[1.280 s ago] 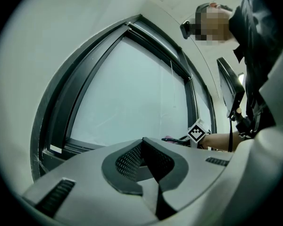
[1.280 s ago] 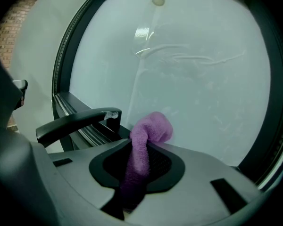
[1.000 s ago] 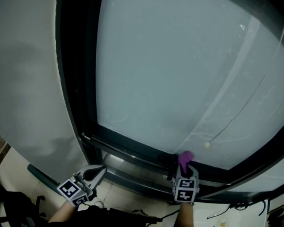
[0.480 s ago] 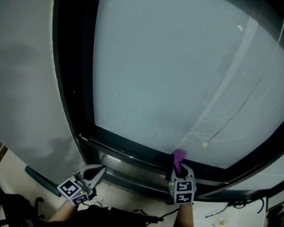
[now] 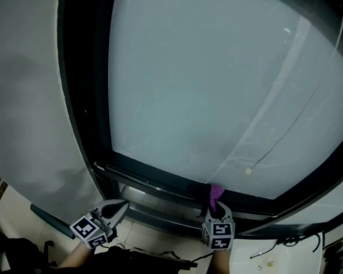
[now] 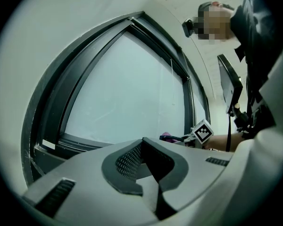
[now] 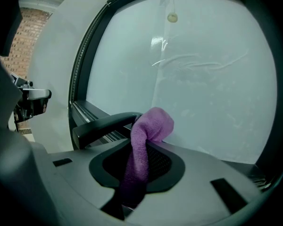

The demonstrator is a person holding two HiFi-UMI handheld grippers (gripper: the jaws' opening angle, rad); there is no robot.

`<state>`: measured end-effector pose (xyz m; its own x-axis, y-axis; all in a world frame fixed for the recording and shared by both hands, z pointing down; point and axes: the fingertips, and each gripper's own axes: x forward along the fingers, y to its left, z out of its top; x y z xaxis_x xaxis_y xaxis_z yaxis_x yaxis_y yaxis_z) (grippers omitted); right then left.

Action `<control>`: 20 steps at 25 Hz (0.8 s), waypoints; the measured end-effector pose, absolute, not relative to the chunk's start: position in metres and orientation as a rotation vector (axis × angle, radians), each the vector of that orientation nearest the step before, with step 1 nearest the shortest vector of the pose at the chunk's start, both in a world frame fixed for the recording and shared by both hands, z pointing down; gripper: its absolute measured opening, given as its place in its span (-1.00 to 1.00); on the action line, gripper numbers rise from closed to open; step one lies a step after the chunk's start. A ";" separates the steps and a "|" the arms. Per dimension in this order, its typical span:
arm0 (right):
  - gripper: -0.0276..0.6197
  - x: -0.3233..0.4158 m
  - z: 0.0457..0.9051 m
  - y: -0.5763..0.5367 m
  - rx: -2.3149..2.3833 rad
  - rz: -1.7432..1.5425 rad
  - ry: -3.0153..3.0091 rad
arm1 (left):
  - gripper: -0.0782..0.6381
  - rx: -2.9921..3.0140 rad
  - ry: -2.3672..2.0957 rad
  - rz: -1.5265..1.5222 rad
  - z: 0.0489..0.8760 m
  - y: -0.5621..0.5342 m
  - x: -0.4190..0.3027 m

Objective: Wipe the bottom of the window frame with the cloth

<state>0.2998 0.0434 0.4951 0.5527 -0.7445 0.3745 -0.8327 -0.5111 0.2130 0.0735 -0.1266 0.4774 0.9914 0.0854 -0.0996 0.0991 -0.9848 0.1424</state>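
Frosted window glass (image 5: 206,84) in a dark frame fills most of the head view, with a pale wall (image 5: 23,96) to its left; the right gripper (image 5: 215,203) is raised to the bottom of the window frame (image 5: 154,181), its jaws clamped on a purple cloth (image 5: 216,193); in the right gripper view the cloth (image 7: 144,140) runs up from between the jaws as a narrow strip and ends in a rounded fold that sticks out past the tips, close to the lowest part of the pane, though I cannot tell whether it touches; a dark handle (image 7: 104,126) lies just left of that fold, and grooved tracks of the frame run away behind it; higher on the glass a thin cord hangs with a small bead (image 7: 172,17) at its end; brick wall (image 7: 26,36) shows at the far left of that view; the left gripper (image 5: 121,206) is held low and well to the left of the cloth, near the frame's lower left corner, its jaws together with nothing between them; its own view looks across the pane toward the right gripper's marker cube (image 6: 202,132).
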 end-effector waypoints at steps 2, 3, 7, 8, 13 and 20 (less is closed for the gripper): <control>-0.65 0.296 0.498 0.043 2.442 0.309 -1.271 | -0.79 2.977 0.169 -0.124 0.477 -0.124 0.075; -0.65 0.293 0.499 0.042 2.456 0.293 -1.259 | -0.79 2.974 0.183 -0.116 0.477 -0.123 0.075; -0.65 0.288 0.500 0.040 2.540 0.248 -1.198 | -0.79 2.974 0.215 -0.107 0.476 -0.124 0.077; -0.65 0.286 0.501 0.039 2.557 0.245 -1.186 | -0.79 2.974 0.223 -0.106 0.475 -0.125 0.077; -0.65 0.283 0.507 0.033 2.600 0.235 -1.147 | -0.79 2.978 0.247 -0.105 0.474 -0.133 0.075; -0.65 0.274 0.511 0.028 2.678 0.182 -1.023 | -0.79 2.990 0.285 -0.101 0.475 -0.145 0.075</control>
<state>0.2743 0.0283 0.5113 0.7430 -0.6354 0.2103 -0.6690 -0.7150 0.2032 0.0745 -0.1453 0.4753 0.9798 0.1834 -0.0792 0.1925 -0.9728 0.1286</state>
